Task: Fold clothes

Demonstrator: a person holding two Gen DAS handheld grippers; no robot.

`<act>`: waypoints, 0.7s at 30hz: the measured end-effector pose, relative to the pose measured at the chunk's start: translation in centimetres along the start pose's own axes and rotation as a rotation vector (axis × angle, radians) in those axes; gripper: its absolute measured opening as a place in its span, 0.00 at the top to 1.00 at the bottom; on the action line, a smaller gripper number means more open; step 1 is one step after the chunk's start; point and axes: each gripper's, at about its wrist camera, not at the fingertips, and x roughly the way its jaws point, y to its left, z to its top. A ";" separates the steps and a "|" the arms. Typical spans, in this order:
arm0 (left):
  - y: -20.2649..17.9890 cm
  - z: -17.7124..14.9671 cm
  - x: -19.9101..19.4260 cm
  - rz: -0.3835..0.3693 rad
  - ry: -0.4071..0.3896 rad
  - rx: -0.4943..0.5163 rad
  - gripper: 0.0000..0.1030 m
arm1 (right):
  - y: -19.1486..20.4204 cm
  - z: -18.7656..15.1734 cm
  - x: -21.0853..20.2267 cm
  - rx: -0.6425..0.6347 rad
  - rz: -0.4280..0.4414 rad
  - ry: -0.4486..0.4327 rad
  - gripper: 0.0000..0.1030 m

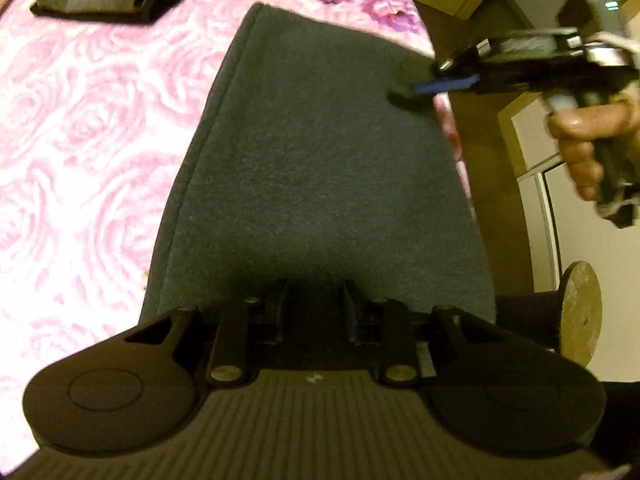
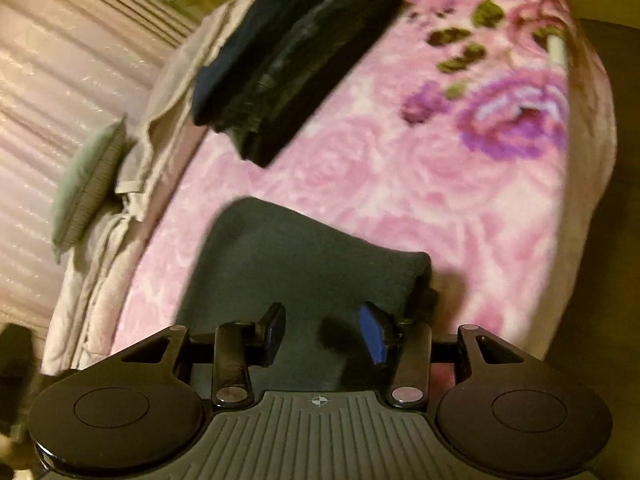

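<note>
Your left gripper (image 1: pixel 314 312) points steeply down at the near end of the dark grey garment (image 1: pixel 320 168), which lies flat in a long strip on the pink rose-patterned blanket (image 1: pixel 80 140). Its jaws stand narrow, but shadow hides the tips, so you cannot tell whether cloth is pinched. Your right gripper (image 2: pixel 326 330) hovers over the garment's other end with its blue-padded jaws apart and nothing between them; your hand (image 1: pixel 588 148) grips its handle. A stack of folded dark clothes (image 2: pixel 288 60) sits farther up the blanket, well apart from the garment.
</note>
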 end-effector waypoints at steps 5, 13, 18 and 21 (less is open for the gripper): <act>-4.2 -4.3 -0.2 -0.020 0.024 0.067 0.78 | 0.2 0.0 0.7 -0.083 0.002 0.016 0.56; -4.8 -6.6 0.4 0.031 0.003 0.008 0.78 | 2.6 1.3 -0.8 -0.122 -0.044 0.021 0.56; -4.0 -8.2 -3.1 0.052 -0.109 -0.178 0.78 | 2.4 1.5 1.5 -0.158 -0.122 0.103 0.56; -1.4 -10.5 -5.6 0.119 -0.192 -0.346 0.78 | 4.0 2.0 1.8 -0.219 -0.156 0.142 0.56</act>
